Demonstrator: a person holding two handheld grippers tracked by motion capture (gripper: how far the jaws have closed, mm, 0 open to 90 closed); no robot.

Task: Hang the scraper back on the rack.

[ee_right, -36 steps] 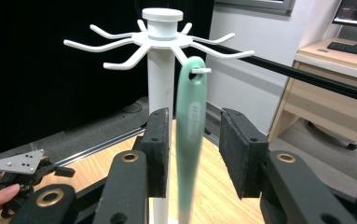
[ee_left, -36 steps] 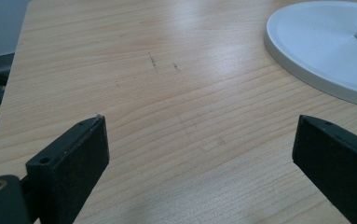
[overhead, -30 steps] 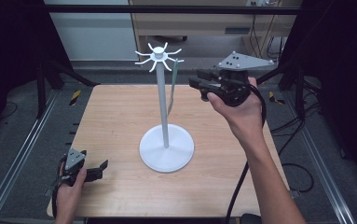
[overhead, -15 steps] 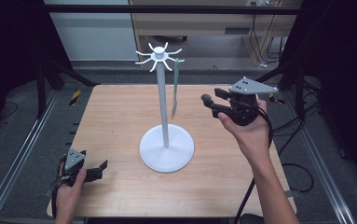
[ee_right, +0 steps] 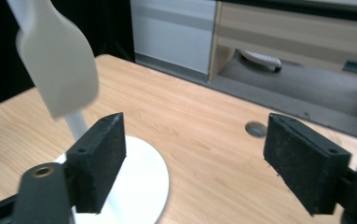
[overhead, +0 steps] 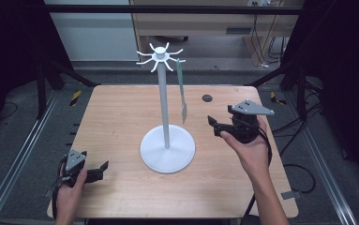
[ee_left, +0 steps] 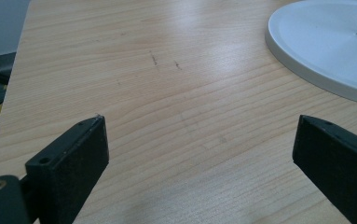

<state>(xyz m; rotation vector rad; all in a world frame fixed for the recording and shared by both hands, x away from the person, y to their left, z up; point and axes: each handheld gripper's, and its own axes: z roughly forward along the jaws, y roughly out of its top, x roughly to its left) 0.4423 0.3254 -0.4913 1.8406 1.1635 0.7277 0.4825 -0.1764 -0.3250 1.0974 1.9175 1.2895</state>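
High view overhead, facing forward-down; gripper views low, close; all share stand base point(overhead: 168, 152).

1. The table point(overhead: 121, 122) was pale wood with fine straight grain and a few faint dark scuffs
2. The stand point(overhead: 167, 149), at 12 o'clock from the person, was plain white: round base, pole and hooks
3. The spatula point(overhead: 182, 91) hanging at the pole's 3 o'clock had a muted green handle and a greyish-white blade
4. The left gripper point(overhead: 103, 168) and right gripper point(overhead: 212, 121) had matte black jaws, each topped by a grey plate
5. A small dark round spot point(overhead: 207, 98) marked the table at 1 o'clock
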